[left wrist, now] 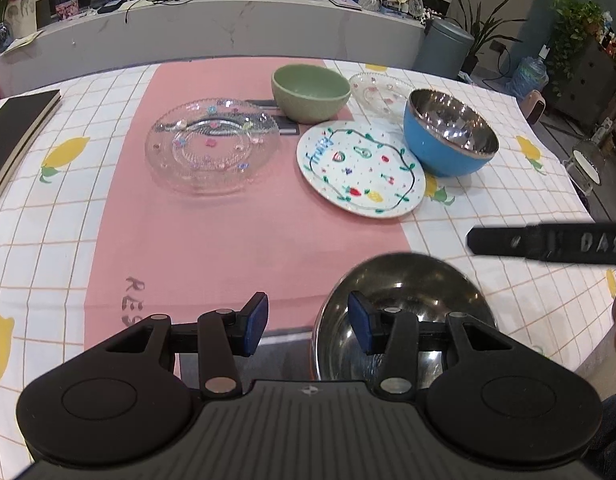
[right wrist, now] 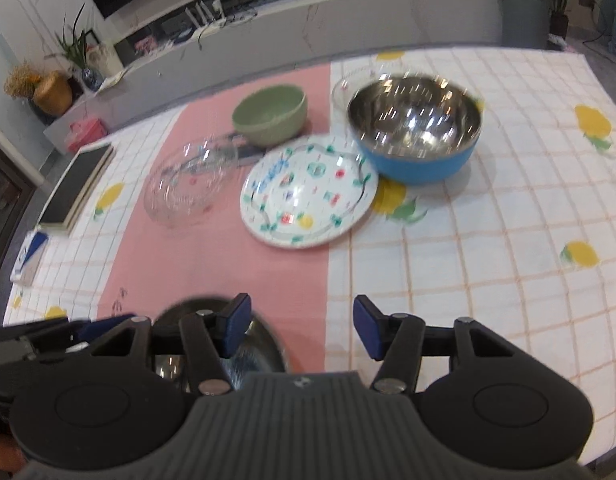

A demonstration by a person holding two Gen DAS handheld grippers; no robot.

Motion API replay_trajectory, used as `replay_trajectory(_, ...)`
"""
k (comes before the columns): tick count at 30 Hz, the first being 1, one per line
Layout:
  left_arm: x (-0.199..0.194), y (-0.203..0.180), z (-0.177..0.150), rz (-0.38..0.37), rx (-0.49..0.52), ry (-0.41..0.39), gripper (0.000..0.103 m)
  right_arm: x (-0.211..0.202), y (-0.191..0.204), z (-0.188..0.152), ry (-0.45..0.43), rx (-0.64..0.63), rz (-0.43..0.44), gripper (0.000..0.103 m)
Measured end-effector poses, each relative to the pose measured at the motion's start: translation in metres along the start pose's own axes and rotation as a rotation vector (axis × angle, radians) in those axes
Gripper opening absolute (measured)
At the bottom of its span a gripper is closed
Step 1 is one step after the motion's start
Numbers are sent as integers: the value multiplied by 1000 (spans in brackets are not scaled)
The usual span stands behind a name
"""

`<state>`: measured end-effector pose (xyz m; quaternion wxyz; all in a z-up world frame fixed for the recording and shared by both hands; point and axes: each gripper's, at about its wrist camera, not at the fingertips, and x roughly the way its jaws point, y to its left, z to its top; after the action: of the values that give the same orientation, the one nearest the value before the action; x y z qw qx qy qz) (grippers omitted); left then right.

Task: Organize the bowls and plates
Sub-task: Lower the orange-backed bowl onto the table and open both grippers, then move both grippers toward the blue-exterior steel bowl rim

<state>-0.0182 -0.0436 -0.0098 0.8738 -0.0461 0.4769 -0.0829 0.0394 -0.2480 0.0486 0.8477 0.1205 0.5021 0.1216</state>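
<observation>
On pink runner (left wrist: 228, 240): white plate (left wrist: 360, 168) lettered "fruity"; runner print unreadable.

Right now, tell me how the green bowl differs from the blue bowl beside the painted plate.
The green bowl is matte green inside and out; the blue bowl has a shiny metal interior and a blue outer shell. The green bowl stands on the pink runner, the blue bowl on the checked cloth. The blue bowl looks larger. Both stand upright and empty, close to the painted plate.
</observation>
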Motion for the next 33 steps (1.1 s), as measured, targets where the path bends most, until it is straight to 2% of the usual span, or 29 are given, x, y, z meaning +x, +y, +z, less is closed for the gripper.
replay_trajectory(8, -2, -11, 16, 21, 19, 14, 54, -23, -22, 28, -61, 29, -4, 66)
replay_trajectory(17, 2, -49, 44, 14, 59, 12, 58, -36, -45, 44, -98, 24, -52, 66)
replay_trajectory(27, 20, -102, 88, 20, 113, 10, 60, -12, -81, 92, -102, 65, -157, 68)
replay_trajectory(33, 40, -121, 116, 44, 161, 28, 63, 13, -109, 101, -68, 94, -161, 68)
